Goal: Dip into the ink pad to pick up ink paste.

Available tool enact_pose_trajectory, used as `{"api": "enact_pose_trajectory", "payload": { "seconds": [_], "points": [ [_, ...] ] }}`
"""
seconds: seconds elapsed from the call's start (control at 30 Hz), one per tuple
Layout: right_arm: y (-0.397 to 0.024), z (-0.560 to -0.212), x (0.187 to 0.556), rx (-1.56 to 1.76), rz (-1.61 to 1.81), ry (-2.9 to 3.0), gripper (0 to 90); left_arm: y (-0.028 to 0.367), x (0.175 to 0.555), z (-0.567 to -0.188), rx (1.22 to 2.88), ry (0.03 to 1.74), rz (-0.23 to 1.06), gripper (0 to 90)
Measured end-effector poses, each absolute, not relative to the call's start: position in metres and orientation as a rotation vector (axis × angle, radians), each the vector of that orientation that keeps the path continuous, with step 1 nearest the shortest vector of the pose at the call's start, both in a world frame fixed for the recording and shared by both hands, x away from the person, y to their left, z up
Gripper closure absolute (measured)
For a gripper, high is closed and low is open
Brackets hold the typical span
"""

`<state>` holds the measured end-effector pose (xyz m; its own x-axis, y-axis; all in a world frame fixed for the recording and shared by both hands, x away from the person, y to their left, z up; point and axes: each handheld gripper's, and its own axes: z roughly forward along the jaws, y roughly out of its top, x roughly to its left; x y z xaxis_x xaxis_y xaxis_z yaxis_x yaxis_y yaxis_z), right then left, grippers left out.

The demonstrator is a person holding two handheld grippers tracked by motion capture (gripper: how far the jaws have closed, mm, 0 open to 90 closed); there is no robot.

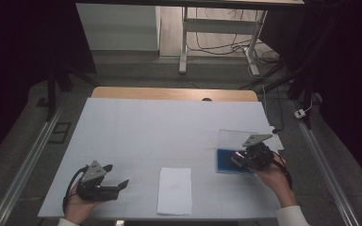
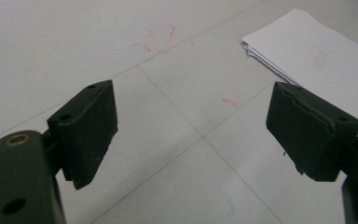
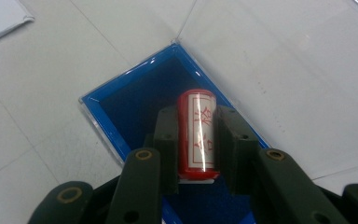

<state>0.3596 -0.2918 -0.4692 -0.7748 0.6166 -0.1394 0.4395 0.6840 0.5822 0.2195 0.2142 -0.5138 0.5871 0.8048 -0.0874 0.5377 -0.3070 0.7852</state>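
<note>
A red cylinder stamp with a white label of red characters sits clamped between the jaws of my right gripper, just above a blue-lined clear box whose transparent lid is flipped open. From above, that right gripper hovers over the blue box at the table's right side. My left gripper rests near the front left, jaws wide apart with nothing between them. The left gripper looks over bare table with faint red marks.
A small stack of white paper lies at the front centre, and in the left gripper view the paper stack is at the upper right. The white table cover ends at a wooden edge at the back.
</note>
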Motion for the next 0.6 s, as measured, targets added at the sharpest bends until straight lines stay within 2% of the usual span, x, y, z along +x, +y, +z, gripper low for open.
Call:
{"api": "enact_pose_trajectory", "payload": {
  "seconds": [0.6],
  "points": [
    [-0.2936,-0.4730,0.3570,0.851,0.787,2.557,71.4,0.2111,0.2192,-0.5142,2.002,1.069,0.409,16.9]
  ]
}}
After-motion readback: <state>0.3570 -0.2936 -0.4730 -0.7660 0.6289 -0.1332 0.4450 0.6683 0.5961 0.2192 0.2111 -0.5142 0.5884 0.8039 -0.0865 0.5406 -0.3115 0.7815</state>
